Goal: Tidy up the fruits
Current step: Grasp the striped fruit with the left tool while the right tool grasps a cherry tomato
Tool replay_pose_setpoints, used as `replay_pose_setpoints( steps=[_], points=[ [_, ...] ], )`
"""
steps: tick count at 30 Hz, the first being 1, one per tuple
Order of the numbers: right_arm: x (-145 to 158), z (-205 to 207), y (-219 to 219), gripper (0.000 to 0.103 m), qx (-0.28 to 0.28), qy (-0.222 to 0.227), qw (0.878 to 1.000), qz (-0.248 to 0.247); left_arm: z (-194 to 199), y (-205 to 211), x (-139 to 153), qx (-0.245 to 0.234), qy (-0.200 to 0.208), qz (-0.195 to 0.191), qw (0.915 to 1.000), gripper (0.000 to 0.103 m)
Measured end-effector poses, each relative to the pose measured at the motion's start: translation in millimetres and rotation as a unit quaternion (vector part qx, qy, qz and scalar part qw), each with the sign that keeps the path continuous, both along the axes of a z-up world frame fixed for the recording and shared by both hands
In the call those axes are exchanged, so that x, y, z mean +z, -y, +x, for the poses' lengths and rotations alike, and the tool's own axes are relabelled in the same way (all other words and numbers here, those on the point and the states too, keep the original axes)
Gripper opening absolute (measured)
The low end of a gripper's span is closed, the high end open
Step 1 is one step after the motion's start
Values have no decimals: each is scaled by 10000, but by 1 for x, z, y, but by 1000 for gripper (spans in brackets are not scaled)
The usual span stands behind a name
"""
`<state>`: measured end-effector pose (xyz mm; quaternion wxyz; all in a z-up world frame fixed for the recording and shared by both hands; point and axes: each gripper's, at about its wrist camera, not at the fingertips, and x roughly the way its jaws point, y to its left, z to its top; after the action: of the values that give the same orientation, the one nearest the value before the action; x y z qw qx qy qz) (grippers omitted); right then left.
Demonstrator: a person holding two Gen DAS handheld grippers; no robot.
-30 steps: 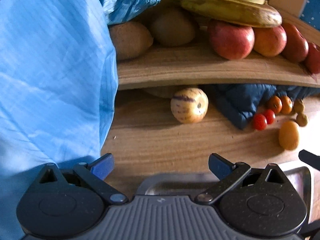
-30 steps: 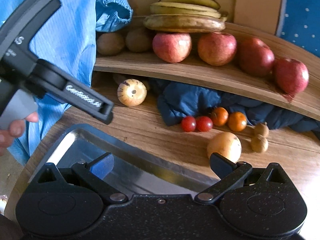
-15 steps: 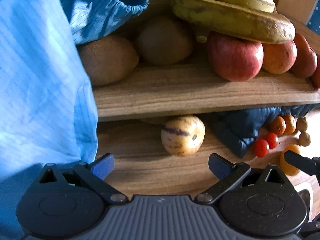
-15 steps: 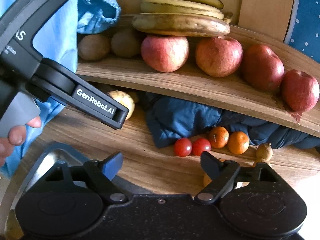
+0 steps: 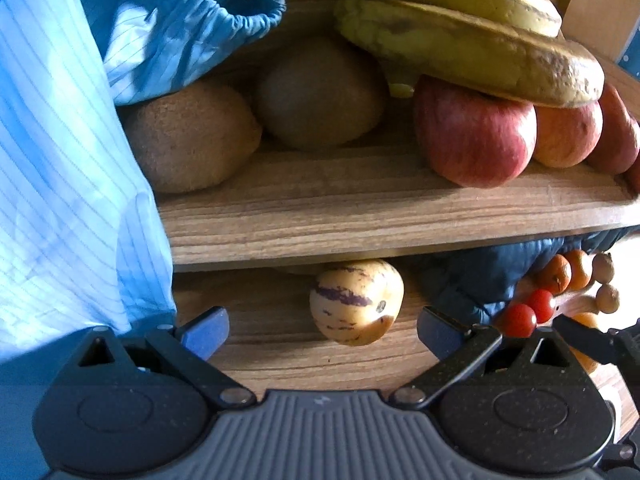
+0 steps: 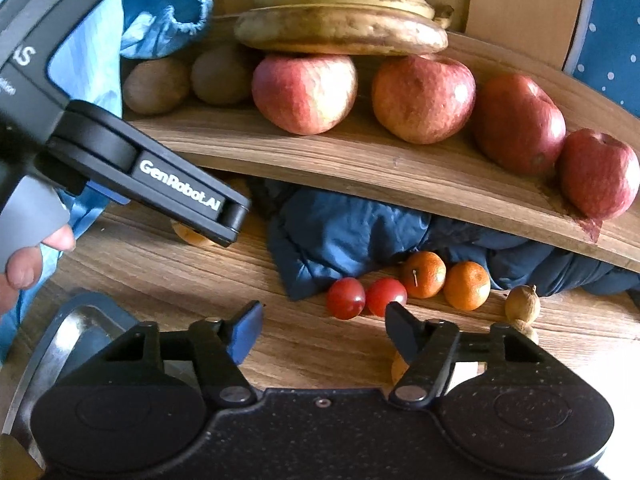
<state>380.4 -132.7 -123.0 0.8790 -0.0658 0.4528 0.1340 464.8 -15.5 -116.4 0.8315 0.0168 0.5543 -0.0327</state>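
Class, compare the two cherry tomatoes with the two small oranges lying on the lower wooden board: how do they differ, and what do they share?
The cherry tomatoes are red, glossy and smaller; the small oranges are orange, duller and bigger. The tomatoes lie nearer the right gripper; the oranges sit back against the blue cloth. Both pairs are round and rest side by side.

In the right wrist view, the striped pale fruit [image 6: 192, 236] under the wooden shelf [image 6: 360, 164] is almost wholly hidden behind the left tool [image 6: 224, 220]; only a sliver is seen. A yellow-orange fruit [image 6: 400, 368] below the shelf is mostly covered by the right tool [image 6: 324, 320]. The metal tray [image 6: 60, 344] is cut off by the left edge. In the left wrist view, the top of the striped fruit [image 5: 356, 300] is hidden by the shelf [image 5: 360, 216], and the bananas [image 5: 460, 36] above it are cut off by the top edge.
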Motion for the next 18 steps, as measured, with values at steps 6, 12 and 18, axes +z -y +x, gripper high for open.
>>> replay_pose_setpoints(
  steps=[6, 12, 18],
  points=[
    [0, 5, 0, 53, -26, 58, 10000, 19, 1, -8, 4, -30, 48, -106, 9999, 92],
    [1, 4, 1, 43, -93, 38, 9999, 90, 3, -10, 2, -75, 30, -174, 9998, 81],
    [-2, 3, 2, 43, -194, -90, 9995, 216, 1, -5, -1, -113, 42, -239, 9996, 74]
  ],
)
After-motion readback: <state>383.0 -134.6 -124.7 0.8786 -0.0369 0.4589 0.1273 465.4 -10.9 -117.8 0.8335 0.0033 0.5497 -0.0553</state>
